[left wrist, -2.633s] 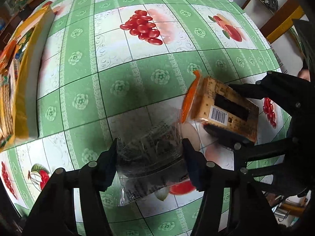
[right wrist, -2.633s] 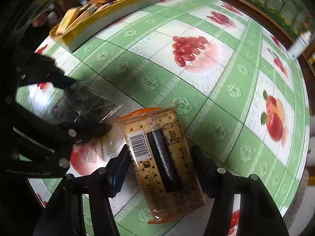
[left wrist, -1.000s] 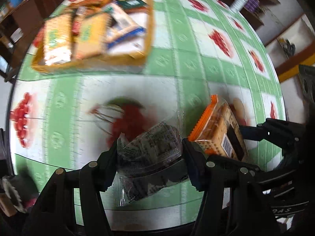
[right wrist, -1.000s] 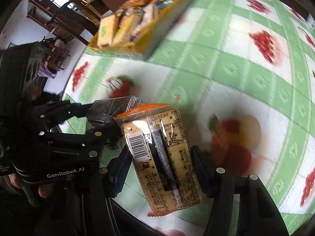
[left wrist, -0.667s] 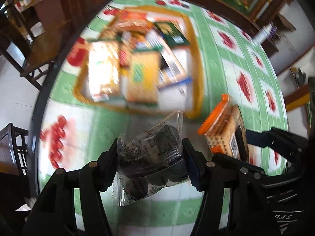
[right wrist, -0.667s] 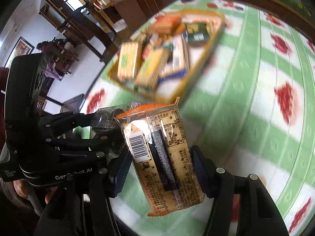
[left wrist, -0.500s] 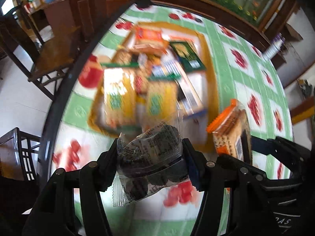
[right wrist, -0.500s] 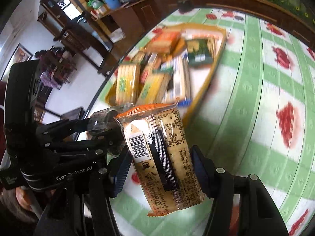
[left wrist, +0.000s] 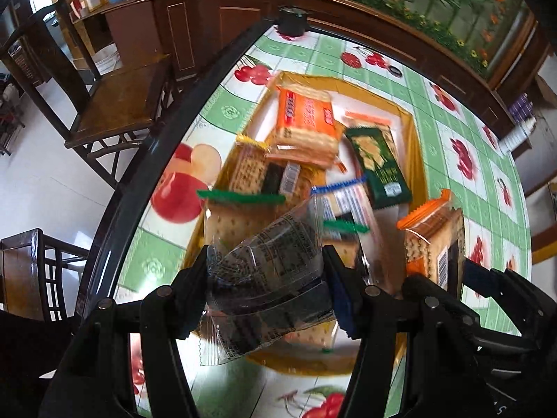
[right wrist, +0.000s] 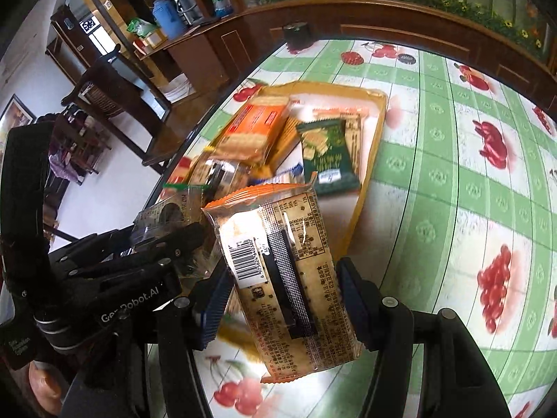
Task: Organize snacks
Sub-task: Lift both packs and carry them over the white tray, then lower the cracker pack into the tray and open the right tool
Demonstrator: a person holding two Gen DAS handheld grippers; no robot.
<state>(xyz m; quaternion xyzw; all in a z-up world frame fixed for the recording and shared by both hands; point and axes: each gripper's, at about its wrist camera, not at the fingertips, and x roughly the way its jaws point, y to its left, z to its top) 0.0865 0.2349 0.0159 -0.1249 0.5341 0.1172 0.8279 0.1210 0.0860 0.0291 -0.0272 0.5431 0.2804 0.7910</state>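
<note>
On the fruit-print table (right wrist: 435, 181), the yellow tray (left wrist: 414, 146) is crowded. The left gripper (left wrist: 264, 278) squeezes a clear packet (left wrist: 264, 275), and the right gripper (right wrist: 282, 289) squeezes a cracker pack (right wrist: 285, 271). Lower each slowly onto a flat spot.

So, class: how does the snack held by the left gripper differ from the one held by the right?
The clear packet is see-through, dark inside and crumpled; the cracker pack is golden, orange-ended, flat and rigid. Only the cracker pack shows a barcode. Both are pinched between fingers, above the yellow tray.
</note>
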